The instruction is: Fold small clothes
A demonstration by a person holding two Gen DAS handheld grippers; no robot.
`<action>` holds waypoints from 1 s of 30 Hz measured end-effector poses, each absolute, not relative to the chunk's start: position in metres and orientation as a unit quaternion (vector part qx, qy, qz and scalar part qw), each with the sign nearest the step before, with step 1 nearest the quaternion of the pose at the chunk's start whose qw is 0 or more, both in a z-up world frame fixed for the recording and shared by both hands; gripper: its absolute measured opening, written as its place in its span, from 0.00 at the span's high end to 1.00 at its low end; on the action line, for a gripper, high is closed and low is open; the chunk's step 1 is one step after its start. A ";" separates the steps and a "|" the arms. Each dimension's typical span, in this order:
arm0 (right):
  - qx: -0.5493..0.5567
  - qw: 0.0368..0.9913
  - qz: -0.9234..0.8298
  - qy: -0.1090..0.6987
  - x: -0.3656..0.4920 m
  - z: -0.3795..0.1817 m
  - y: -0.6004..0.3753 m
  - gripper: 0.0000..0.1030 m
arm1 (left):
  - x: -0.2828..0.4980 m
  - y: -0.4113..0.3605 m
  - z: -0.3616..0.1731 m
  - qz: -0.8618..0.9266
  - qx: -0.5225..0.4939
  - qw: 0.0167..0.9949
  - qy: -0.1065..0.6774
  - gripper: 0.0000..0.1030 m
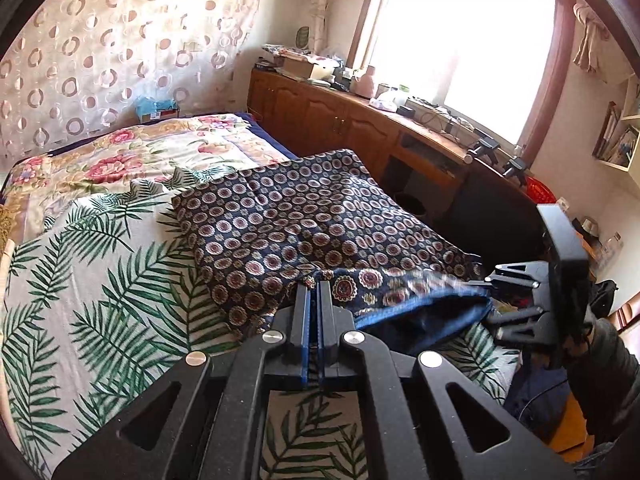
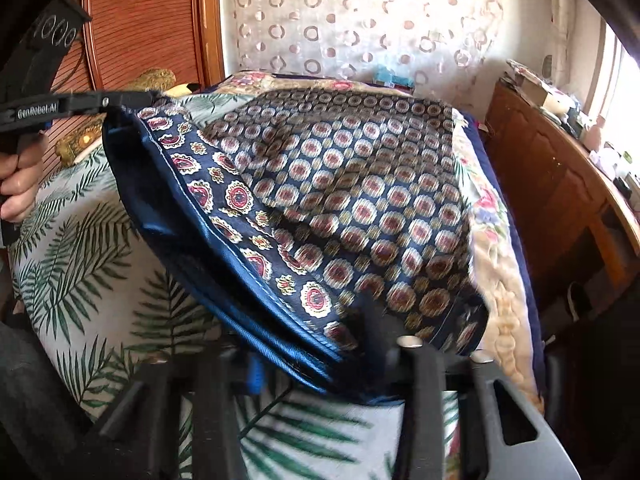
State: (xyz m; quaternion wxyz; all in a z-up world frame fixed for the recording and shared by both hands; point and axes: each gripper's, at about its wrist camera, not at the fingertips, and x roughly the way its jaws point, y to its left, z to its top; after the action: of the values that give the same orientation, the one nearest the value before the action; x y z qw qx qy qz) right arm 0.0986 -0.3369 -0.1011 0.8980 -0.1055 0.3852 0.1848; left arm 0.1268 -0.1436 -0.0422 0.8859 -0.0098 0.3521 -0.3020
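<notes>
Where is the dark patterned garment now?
The dark patterned garment lies on the palm-leaf sheet, its near hem lifted between the left tool and right tool.

Left gripper [image 1: 314,292]: black frame, blue finger pads, silver screws, "GenRobot.AI" lettering.
Right gripper [image 1: 490,280]: black.
Hand [image 2: 18,184]: bare skin.

garment [image 1: 304,216]: dark navy, with rows of round medallions in red, cream and gold
garment border [image 2: 236,196]: navy band with bigger red paisley and flower motifs
sheet [image 1: 100,280]: white with green palm leaves
quilt [image 1: 132,152]: cream with pink flowers
curtain [image 1: 120,40]: pale, brown rings
</notes>
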 end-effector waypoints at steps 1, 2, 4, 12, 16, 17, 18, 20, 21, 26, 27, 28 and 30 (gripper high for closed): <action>-0.104 0.898 0.190 0.383 0.102 -0.098 -0.337 0.89 | 0.129 -0.143 -0.043 -0.299 -0.008 0.887 0.352 0.97; -0.100 0.897 0.193 0.384 0.106 -0.095 -0.338 0.91 | 0.131 -0.143 -0.043 -0.298 -0.007 0.887 0.352 0.97; -0.089 0.900 0.194 0.380 0.113 -0.089 -0.340 0.93 | 0.135 -0.141 -0.044 -0.293 -0.004 0.890 0.350 0.97; -0.093 0.916 0.195 0.338 0.132 -0.062 -0.336 0.95 | 0.158 -0.135 -0.039 -0.277 0.000 0.895 0.350 0.97; -0.098 0.920 0.199 0.323 0.146 -0.051 -0.332 0.95 | 0.173 -0.131 -0.037 -0.269 -0.001 0.897 0.350 0.97; -0.100 0.921 0.200 0.320 0.150 -0.048 -0.330 0.95 | 0.178 -0.130 -0.037 -0.266 -0.002 0.898 0.351 0.97; -0.101 0.921 0.201 0.318 0.154 -0.047 -0.330 0.95 | 0.181 -0.130 -0.036 -0.264 -0.002 0.898 0.352 0.97; -0.106 0.922 0.204 0.312 0.162 -0.044 -0.327 0.96 | 0.189 -0.128 -0.037 -0.260 -0.003 0.899 0.353 0.97; -0.108 0.922 0.205 0.311 0.166 -0.043 -0.326 0.96 | 0.193 -0.128 -0.037 -0.258 -0.004 0.899 0.355 0.97; -0.117 0.920 0.211 0.308 0.190 -0.045 -0.321 0.96 | 0.214 -0.126 -0.043 -0.248 -0.007 0.898 0.363 0.97; -0.120 0.920 0.211 0.309 0.196 -0.045 -0.321 0.96 | 0.219 -0.126 -0.044 -0.247 -0.007 0.898 0.365 0.97; -0.122 0.919 0.211 0.310 0.200 -0.046 -0.319 0.96 | 0.222 -0.126 -0.046 -0.245 -0.008 0.898 0.366 0.97; -0.125 0.918 0.213 0.312 0.210 -0.048 -0.316 0.96 | 0.230 -0.126 -0.048 -0.242 -0.009 0.897 0.369 0.97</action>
State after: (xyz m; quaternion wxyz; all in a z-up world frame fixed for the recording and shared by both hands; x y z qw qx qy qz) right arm 0.2096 -0.3162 -0.0476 0.9175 -0.1254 0.3118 0.2126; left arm 0.2298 -0.1258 -0.0483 0.8972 -0.0087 0.3694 -0.2418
